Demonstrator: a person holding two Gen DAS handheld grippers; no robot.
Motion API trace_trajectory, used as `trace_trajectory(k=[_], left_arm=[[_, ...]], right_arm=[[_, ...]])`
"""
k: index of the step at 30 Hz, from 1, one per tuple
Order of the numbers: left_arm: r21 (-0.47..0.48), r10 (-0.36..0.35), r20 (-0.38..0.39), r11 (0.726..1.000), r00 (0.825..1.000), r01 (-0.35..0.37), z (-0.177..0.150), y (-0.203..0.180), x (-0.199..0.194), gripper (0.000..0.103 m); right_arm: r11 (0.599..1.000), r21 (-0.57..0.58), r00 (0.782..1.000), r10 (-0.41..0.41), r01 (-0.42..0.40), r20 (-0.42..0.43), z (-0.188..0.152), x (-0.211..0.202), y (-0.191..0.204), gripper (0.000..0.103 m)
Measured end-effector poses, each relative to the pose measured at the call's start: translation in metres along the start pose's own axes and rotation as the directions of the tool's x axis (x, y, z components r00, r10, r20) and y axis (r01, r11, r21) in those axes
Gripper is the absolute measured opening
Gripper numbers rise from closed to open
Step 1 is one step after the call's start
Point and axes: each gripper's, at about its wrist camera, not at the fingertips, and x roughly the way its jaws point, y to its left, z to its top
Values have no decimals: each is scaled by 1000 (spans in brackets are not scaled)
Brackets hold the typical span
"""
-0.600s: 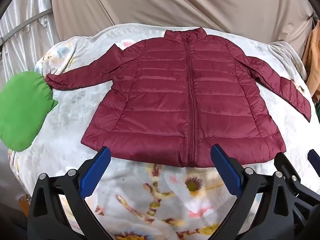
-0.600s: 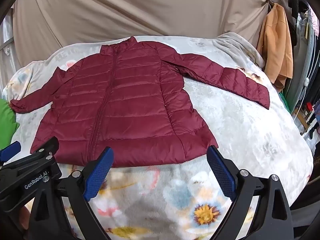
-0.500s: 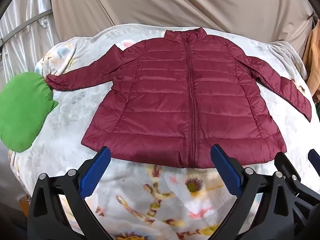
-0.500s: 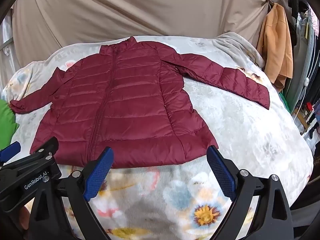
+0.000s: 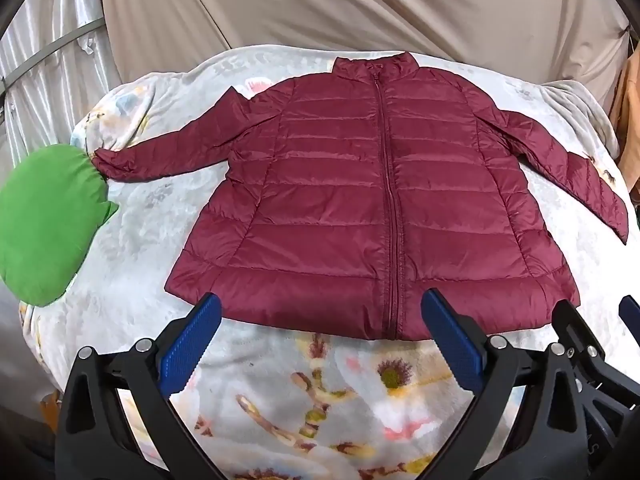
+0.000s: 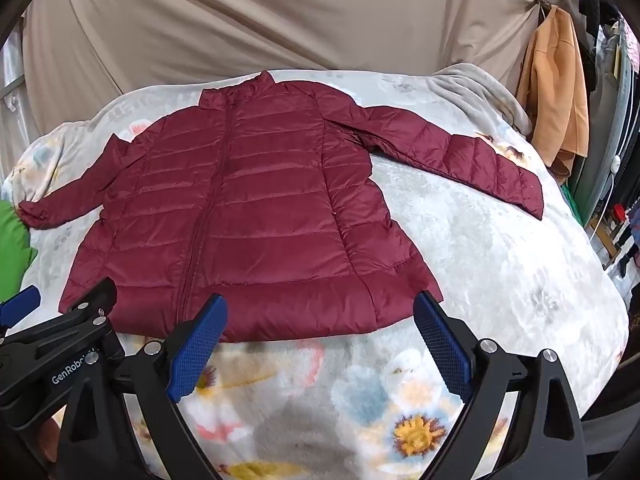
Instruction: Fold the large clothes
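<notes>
A maroon quilted puffer jacket (image 5: 372,200) lies flat and zipped, front up, on a floral blanket (image 5: 304,384), both sleeves spread out; it also shows in the right wrist view (image 6: 248,216). My left gripper (image 5: 320,316) is open and empty, hovering just before the jacket's hem, left of the zip. My right gripper (image 6: 320,316) is open and empty, at the hem's right half. The left gripper's body shows at the lower left of the right wrist view (image 6: 52,356).
A green cushion-like bundle (image 5: 44,224) touches the left sleeve cuff. A beige sheet (image 6: 260,20) hangs behind the bed. An orange garment (image 6: 556,92) hangs at the right, with clutter beyond the bed's right edge.
</notes>
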Motion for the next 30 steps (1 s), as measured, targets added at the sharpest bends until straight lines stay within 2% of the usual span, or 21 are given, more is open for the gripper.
trace_trajectory(k=[30], left_arm=[[5, 15, -9, 1000, 1000, -15, 2, 4, 5, 98]], right_arm=[[1000, 5, 1000, -4, 4, -5, -3, 10, 8, 92]])
